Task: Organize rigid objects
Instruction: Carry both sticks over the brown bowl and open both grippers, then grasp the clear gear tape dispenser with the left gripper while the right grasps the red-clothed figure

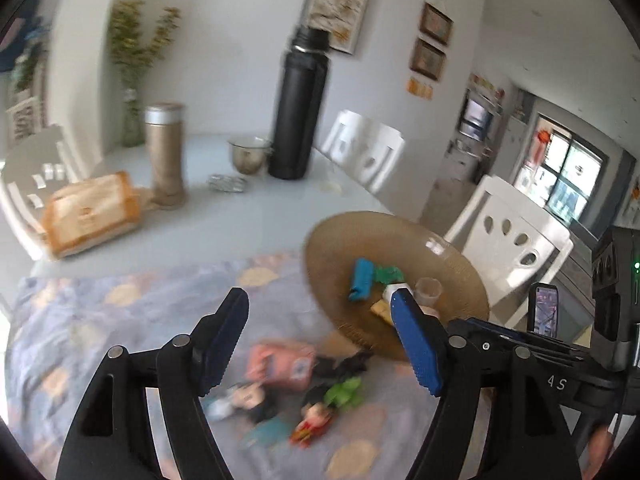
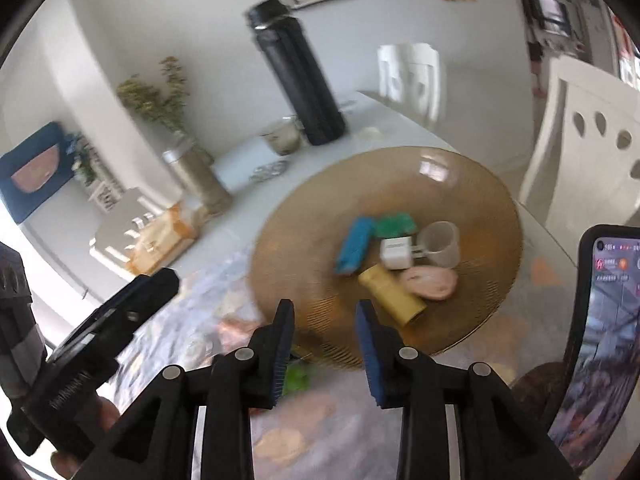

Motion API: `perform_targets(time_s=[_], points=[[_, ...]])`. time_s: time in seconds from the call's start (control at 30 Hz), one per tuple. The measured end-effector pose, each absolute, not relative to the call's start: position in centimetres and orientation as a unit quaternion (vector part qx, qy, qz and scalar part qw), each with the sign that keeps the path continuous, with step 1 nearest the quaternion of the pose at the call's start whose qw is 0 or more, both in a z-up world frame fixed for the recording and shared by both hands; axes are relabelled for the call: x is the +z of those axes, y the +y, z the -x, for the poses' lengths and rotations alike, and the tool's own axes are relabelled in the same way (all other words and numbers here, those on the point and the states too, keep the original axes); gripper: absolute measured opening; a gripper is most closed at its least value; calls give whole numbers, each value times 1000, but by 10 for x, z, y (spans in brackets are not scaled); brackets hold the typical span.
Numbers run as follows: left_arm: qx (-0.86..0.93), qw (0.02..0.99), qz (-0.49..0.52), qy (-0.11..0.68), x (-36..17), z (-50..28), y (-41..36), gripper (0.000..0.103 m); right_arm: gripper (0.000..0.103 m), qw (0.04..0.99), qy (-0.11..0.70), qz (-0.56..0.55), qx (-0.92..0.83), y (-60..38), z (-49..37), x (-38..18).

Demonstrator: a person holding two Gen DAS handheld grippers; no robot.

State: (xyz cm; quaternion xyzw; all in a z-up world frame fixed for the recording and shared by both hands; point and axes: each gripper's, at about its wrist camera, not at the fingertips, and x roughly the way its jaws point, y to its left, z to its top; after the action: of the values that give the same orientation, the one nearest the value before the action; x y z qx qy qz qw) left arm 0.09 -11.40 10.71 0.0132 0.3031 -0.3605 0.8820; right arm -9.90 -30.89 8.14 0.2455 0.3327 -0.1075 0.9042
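- Left gripper (image 1: 320,336): blue pads spread wide, nothing between, above blurred small toy figures (image 1: 316,408) on floral cloth (image 1: 120,320).
- Right gripper (image 2: 325,346): jaws narrowly apart, empty, at near rim of ribbed amber glass plate (image 2: 472,200).
- Plate holds blue block (image 2: 354,245), white plug (image 2: 396,254), clear cup (image 2: 442,244), yellow tube (image 2: 394,294).
- Tall black flask (image 1: 298,108) well behind.

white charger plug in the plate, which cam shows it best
The right wrist view: the white charger plug lies unobstructed in the amber plate. In the left wrist view only a sliver shows behind the left gripper's fingertip.
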Motion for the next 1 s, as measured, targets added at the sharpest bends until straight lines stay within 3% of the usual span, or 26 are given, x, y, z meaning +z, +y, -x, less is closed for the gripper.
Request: perform_targets(time_s=[0.1,0.17,0.43,0.5,0.57,1.0], points=[[-323,899,-3,295,103,9,-77,80,45,913,340,-213,-78,-274,98,79],[-294,907,3,301,90,10,-55,80,66,920,341,-182,-65,-243,98,69],[-211,891,18,402,-3,-21,-13,80,66,932,345,-75,-85,-184,90,10],[-230,885,28,404,-3,-24,-15,80,71,935,332,-92,-87,-194,95,13],[-224,886,18,405,-5,-22,-16,80,83,928,345,-107,-96,-202,92,6],[-208,900,-60,378,-2,-1,-38,80,83,913,382,-99,-106,-203,84,-6]])
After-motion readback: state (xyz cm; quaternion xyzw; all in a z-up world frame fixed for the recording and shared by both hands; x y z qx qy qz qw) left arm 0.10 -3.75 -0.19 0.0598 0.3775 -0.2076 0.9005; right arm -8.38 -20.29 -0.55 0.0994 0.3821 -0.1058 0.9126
